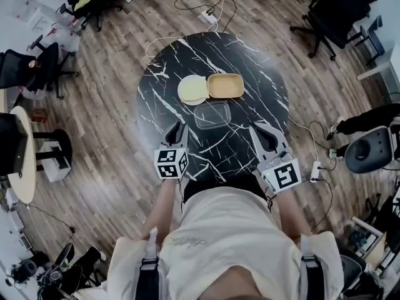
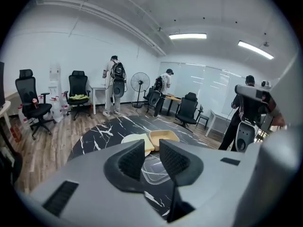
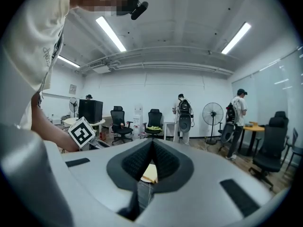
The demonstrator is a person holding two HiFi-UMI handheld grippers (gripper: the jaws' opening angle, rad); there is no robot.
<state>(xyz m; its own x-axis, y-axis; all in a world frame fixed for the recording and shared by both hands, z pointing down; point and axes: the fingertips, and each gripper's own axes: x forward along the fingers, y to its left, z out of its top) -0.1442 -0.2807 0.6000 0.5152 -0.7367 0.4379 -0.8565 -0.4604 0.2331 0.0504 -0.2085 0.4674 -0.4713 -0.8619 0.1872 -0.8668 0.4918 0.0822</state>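
Tools hovering over near desk [image 1: 156,86] edge: left tool [image 1: 177,129] gaping, empty; right tool [image 1: 262,130] holding jaws together, empty; clear container [image 1: 212,114] lying untouched ahead.

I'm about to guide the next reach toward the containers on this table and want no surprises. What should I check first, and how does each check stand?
1. Left claw jaws apart: ok, there is a gap with nothing in it.
2. Right claw jaws apart: not ok, the tips meet.
3. Clear container free of both claws: ok, it lies ahead of them, untouched.
4. Tan tray and pale round lid out of the way: ok, both sit beyond the clear container.
5. All three flat on the marble table: ok.
6. Clear container is a box, not a lid: cannot tell.
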